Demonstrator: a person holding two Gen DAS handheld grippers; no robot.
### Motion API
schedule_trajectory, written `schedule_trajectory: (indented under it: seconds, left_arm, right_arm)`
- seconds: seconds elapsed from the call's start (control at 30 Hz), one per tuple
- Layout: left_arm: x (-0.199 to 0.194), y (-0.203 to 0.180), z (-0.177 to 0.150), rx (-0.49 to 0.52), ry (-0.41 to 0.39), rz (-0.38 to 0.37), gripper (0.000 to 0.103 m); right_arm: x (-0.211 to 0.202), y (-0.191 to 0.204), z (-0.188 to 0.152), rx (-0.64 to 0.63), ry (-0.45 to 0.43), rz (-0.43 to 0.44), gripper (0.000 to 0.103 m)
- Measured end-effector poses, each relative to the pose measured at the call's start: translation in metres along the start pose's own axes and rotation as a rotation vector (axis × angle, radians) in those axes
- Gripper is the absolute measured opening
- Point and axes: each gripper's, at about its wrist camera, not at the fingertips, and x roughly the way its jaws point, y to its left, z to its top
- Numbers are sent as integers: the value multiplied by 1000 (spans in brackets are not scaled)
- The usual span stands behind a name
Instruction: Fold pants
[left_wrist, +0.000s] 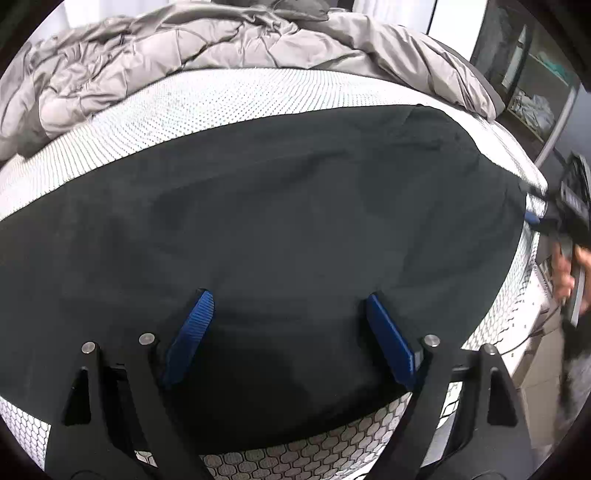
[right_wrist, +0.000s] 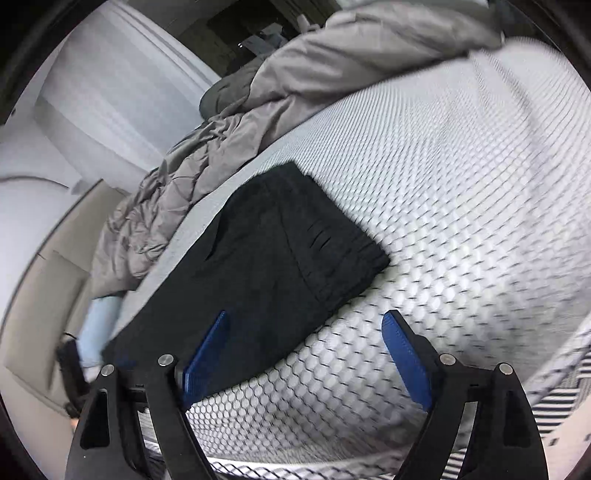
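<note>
Black pants (left_wrist: 277, 206) lie flat on a white mattress (left_wrist: 221, 96) with a honeycomb print. In the right wrist view the pants (right_wrist: 266, 266) show as a folded dark rectangle with its waistband end toward the far right. My left gripper (left_wrist: 289, 295) hovers open over the near part of the pants, nothing between its blue fingers (left_wrist: 195, 332). My right gripper (right_wrist: 306, 314) is open at the pants' near edge: its left finger (right_wrist: 207, 350) overlaps the fabric and its right finger stands over bare mattress (right_wrist: 443, 221). The hand on the right gripper (left_wrist: 565, 273) shows at the mattress edge.
A crumpled grey comforter (left_wrist: 184, 55) is bunched along the far side of the bed, and it also appears in the right wrist view (right_wrist: 177, 192). A shelf unit (left_wrist: 535, 92) stands beyond the bed's right corner. A light blue sleeve (right_wrist: 99, 325) and beige floor (right_wrist: 44, 295) lie past the pants' far end.
</note>
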Motion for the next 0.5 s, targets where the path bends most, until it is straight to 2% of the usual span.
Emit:
schedule_trajectory:
  seconds: [0.03,0.1,0.13,0.17,0.2,0.27,0.4,0.5]
  left_arm:
    - [-2,1,-3,-4,1,-2,85]
    - [-3,7,-10,-13,1,-4,86]
    - [-4,10,-11,-17,2,-4,86]
    - [-6,14,-14,-29,2,-10,86]
    - [-7,22,-13,-39,1,-15,86]
    - [-17,35,-16,-67,-3,-25,86]
    - [-39,63,-26,-144,-34,-26,86]
    - [-53,93,-36,-240,-62,-25,85]
  right_arm:
    - [5,2,3,7,-7,11,86]
    - [16,5,13,40,-25,104,85]
    - [25,4,20,62,-22,147,82]
    - [33,6,27,88,-20,169,69]
    - [39,8,32,102,-17,159,50]
    - [42,14,38,99,-29,85,31]
    - [27,60,43,-35,-114,-1,22]
    - [23,114,45,-139,-124,30,20]
